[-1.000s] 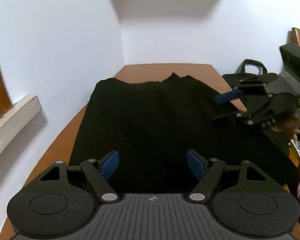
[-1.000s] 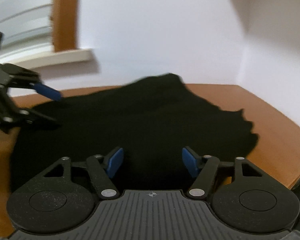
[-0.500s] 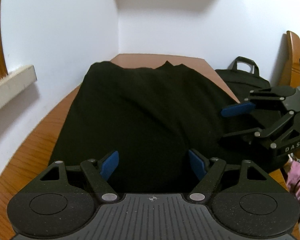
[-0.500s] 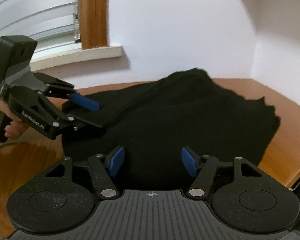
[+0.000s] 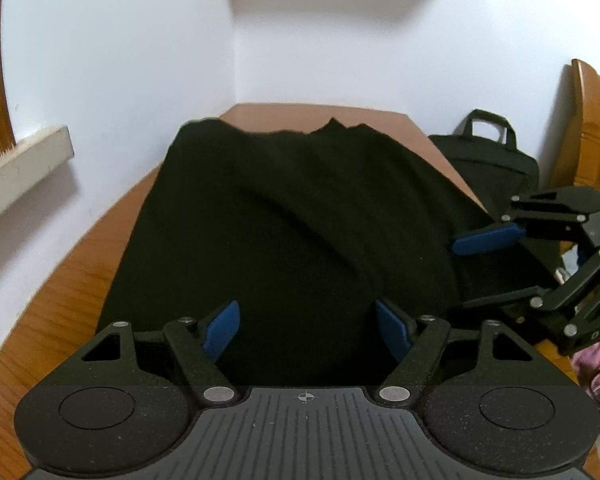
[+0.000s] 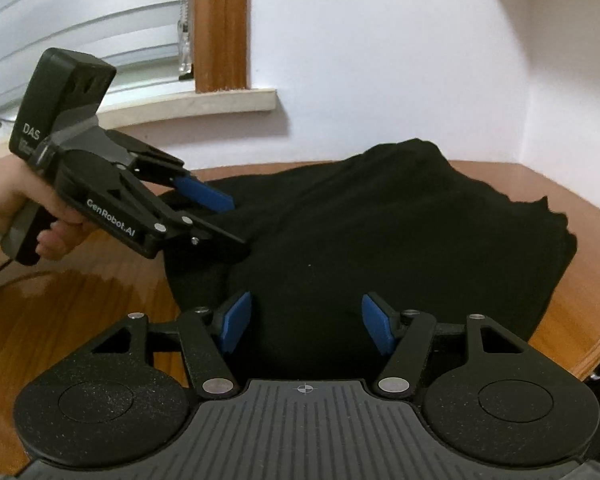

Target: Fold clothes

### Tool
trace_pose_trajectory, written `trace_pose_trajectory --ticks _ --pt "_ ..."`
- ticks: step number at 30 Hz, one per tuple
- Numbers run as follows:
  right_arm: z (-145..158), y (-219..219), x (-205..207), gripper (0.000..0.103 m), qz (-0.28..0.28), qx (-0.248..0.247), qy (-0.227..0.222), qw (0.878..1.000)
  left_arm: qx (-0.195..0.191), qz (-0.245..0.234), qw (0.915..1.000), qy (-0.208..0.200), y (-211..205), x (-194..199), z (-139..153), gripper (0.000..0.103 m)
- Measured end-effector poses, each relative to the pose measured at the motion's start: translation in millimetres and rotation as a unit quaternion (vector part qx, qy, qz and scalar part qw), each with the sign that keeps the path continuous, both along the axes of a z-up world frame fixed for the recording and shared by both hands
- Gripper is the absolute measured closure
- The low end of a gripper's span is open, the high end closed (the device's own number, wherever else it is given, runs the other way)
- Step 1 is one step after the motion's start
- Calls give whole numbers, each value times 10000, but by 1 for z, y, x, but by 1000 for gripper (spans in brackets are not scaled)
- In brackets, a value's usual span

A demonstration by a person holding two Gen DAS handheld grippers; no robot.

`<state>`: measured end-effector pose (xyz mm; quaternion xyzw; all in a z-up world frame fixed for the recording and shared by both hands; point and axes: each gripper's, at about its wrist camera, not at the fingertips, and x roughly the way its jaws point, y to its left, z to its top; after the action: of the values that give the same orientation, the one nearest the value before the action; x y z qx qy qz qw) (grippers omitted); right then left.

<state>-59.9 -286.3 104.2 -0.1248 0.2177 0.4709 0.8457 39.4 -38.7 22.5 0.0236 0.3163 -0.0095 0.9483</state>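
Observation:
A black garment (image 5: pixel 300 216) lies spread on a wooden table (image 5: pixel 60 304). In the left wrist view my left gripper (image 5: pixel 306 328) is open over the garment's near edge, with cloth beneath the blue pads (image 5: pixel 220 330) and nothing pinched. My right gripper (image 5: pixel 460 276) comes in from the right, open at the garment's side edge. In the right wrist view the right gripper (image 6: pixel 306 326) hangs open over the garment (image 6: pixel 400 240). The left gripper (image 6: pixel 238 224), held by a hand (image 6: pixel 4 196), is open at the cloth's left corner, its lower finger close to the fabric.
A black bag (image 5: pixel 488 160) stands past the table's right edge, with wooden furniture (image 5: pixel 592 128) behind it and pink fabric (image 5: pixel 596 364) lower right. White walls close in the far corner. A window sill (image 6: pixel 188 104) and blinds run along the left side.
The right gripper has slid sideways along the garment's edge and now sits lower and closer to the left gripper. The left gripper has come fully into the right wrist view. Both stayed open.

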Motion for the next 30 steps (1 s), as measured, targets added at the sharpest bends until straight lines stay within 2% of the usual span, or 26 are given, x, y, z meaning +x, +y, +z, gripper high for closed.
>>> trace_pose_trajectory --ticks 6,11,17,19,21,24,26,30 --pt "7 -9 -20 41 282 -31 50 9996 466 -78 9988 -109 -13 -24 21 26" --pt "10 0 -33 41 662 -383 -66 9971 785 68 9969 13 -12 -51 24 25" --pt "0 6 -44 43 712 -1016 -787 9891 1098 313 9929 347 -8 -59 10 25" --pt "2 4 -43 47 737 -1118 -887 9870 1179 359 9917 379 -7 -58 7 26" --pt "5 3 -36 64 796 -1193 -804 9864 1263 325 9910 312 -8 -57 6 25" --pt "12 3 -34 84 778 -1241 -979 9844 1463 297 9885 257 -13 -50 6 25" --pt "22 1 -36 89 677 -1160 -1217 9834 1497 165 9882 283 -16 -46 4 25" --pt "45 -7 -28 91 456 -962 -1382 9847 1687 9 9852 297 -20 -40 -4 25"
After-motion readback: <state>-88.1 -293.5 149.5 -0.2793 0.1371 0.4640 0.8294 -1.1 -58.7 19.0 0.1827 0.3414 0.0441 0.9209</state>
